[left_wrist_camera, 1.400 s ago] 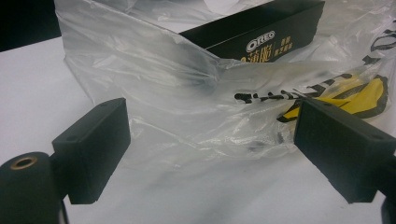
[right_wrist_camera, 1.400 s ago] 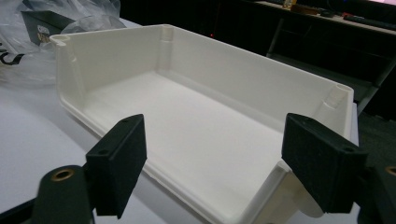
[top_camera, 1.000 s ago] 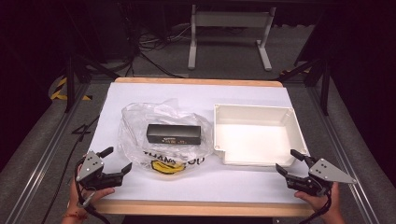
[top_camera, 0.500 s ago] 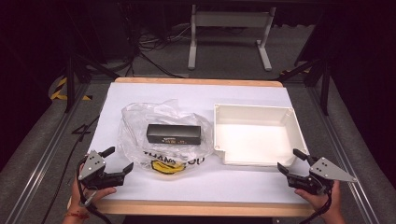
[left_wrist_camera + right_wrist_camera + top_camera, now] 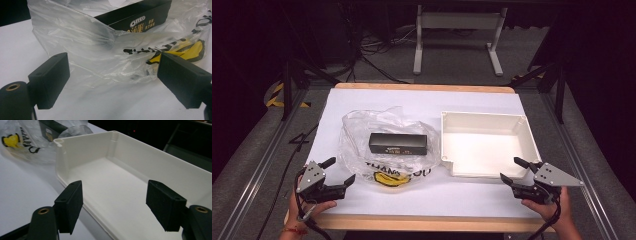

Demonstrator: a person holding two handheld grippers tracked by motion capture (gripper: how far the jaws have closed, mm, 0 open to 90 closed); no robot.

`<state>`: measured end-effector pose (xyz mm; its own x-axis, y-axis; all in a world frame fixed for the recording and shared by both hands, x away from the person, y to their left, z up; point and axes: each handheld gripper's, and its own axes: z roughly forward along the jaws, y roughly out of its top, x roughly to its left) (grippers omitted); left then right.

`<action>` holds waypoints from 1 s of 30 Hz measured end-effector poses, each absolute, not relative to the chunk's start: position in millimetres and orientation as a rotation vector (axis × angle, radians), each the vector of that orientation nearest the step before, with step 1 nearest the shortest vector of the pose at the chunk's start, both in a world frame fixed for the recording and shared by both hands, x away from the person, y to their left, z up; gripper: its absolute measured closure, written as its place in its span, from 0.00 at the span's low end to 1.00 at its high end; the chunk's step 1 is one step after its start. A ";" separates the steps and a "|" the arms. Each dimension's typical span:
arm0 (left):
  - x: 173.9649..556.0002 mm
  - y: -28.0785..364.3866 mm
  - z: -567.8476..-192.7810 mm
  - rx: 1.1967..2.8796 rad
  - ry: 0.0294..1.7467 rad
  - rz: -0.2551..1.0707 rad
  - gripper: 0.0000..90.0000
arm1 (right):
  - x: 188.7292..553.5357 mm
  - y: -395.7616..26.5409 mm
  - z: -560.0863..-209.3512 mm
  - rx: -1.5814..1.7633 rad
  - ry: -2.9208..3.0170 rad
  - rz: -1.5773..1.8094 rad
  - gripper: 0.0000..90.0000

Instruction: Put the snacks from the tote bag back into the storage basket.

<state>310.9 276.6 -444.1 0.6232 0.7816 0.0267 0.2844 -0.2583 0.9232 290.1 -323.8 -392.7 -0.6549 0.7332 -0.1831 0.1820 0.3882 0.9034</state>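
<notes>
Right gripper fingers closing emptily; black box reads OREO

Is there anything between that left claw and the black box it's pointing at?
Yes. The black box lies wrapped in a clear plastic bag, whose crumpled film lies between it and the open left gripper. Otherwise, bare white table is all that separates the gripper from the bag.

The bag hides part of the box. The small print on the box is too tiny to read. The far table edge fades into dark.
</notes>
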 end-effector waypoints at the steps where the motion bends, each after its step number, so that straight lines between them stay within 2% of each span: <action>1: 310.9 276.7 -444.2 1.824 0.858 0.607 0.13 | 291.5 -320.7 -390.7 0.768 2.090 1.252 0.35; 3: 311.1 277.2 -444.5 1.829 0.854 0.606 0.13 | 293.5 -314.5 -386.0 0.748 2.123 1.276 0.39; 30: 309.7 276.2 -444.5 1.837 0.842 0.597 0.13 | 353.5 -234.5 -352.8 0.520 2.337 1.207 0.38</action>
